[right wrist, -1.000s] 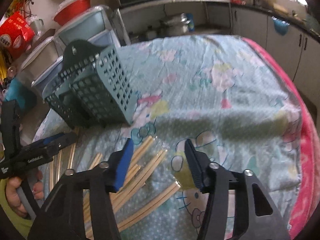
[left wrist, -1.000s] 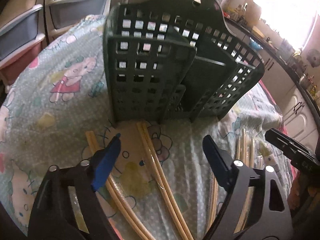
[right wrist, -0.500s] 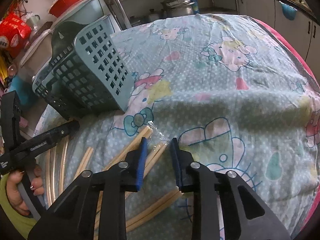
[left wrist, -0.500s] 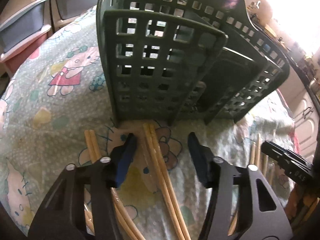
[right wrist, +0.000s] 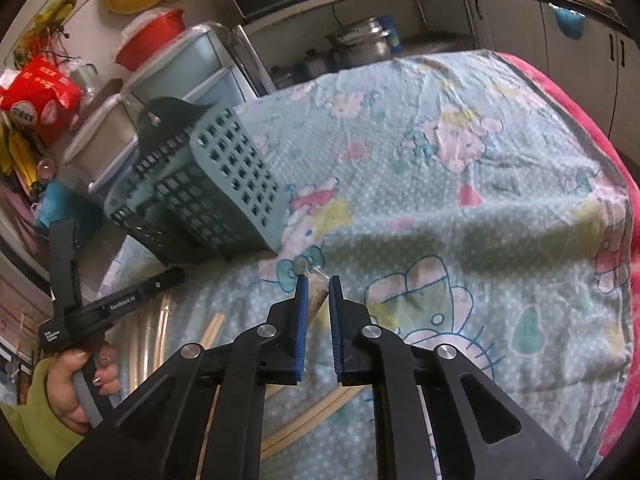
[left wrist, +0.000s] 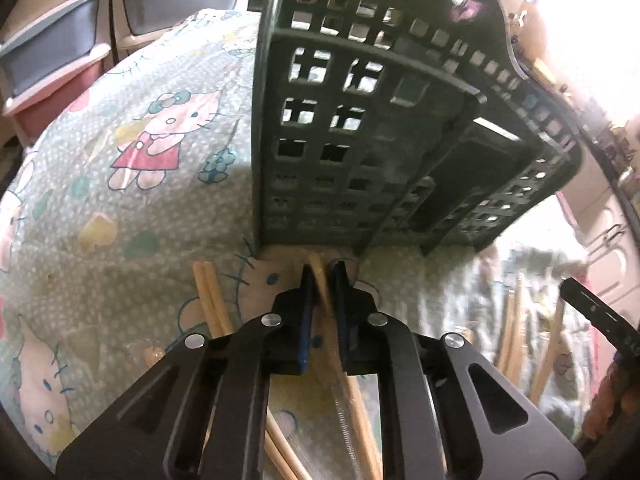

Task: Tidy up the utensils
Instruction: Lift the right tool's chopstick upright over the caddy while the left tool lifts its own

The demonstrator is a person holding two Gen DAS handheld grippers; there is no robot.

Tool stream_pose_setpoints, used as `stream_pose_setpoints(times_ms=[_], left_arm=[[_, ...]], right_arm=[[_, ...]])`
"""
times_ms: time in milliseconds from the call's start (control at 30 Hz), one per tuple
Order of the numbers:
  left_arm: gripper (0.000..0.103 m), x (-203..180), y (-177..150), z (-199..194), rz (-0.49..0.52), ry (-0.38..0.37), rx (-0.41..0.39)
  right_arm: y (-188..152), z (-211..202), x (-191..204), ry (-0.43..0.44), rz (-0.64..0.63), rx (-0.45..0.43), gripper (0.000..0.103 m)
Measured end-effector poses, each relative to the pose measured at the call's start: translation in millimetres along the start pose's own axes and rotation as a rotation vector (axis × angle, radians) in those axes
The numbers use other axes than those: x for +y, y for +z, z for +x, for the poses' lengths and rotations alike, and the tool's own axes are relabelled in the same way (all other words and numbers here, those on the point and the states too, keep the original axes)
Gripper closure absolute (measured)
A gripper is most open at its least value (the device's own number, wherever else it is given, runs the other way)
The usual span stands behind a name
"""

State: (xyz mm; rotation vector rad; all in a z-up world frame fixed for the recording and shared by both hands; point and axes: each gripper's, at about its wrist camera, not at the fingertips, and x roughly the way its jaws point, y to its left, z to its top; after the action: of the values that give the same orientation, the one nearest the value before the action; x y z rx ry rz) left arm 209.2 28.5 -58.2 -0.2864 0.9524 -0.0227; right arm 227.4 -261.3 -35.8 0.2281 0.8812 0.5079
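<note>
On the worktop before the dark basket (left wrist: pixel 360 128) | left gripper (left wrist: pixel 322 268) clamped on a chopstick pair (left wrist: pixel 320 276) | right gripper (right wrist: pixel 316 280) nearly together around wrapped chopsticks (right wrist: pixel 316 300), contact unclear | risk: tip-end grip lets sticks pivot, snagging the basket wall.

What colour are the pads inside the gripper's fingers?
Blue pads, on black fingers; clearest in the right wrist view.

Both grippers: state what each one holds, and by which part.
Left gripper pinches a pair of chopsticks near its far tip. Right gripper is closed on a wrapped pair, also near its end.
</note>
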Motion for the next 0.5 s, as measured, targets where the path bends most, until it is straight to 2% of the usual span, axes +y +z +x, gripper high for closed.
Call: stream_pose_setpoints(times_ms=[200, 333, 500], left_arm=[[0.1, -8, 2, -35, 0.032, -0.084, -0.065], [0.1, -20, 9, -67, 0.071, -0.137, -0.139], [0.1, -32, 17, -101, 0.111, -0.17, -0.23]], right_arm=[[9, -24, 18, 0.044, -0.05, -0.054, 0.095], [17, -40, 33, 0.071, -0.092, -0.098, 0.096], [27, -58, 53, 0.098, -0.147, -0.145, 0.097]])
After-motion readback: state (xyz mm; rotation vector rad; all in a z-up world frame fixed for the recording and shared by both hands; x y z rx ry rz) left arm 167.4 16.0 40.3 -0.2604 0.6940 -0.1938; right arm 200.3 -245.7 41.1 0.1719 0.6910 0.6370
